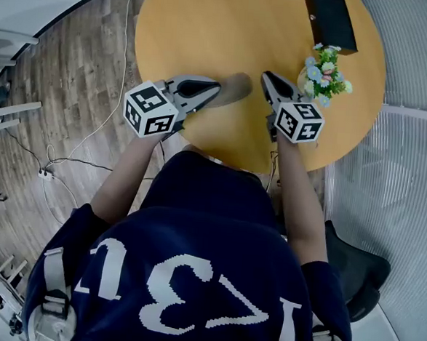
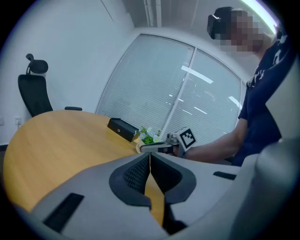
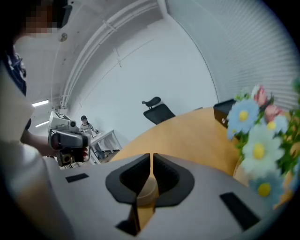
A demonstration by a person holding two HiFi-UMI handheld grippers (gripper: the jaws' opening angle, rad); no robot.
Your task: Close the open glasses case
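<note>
– Where is the glasses case found?
– At the far right edge of the desk, beyond the flowers. Its lid seems to be lowered already, so the closing is judged done. If a last press is called for, a long reach forward is needed.
– And the pose?
– Both are held low over the near edge, tilted slightly down, tips angled together. The left hand-held gripper is clenched on nothing; the right hand-held gripper is parted by a mere slit, with nothing held.
</note>
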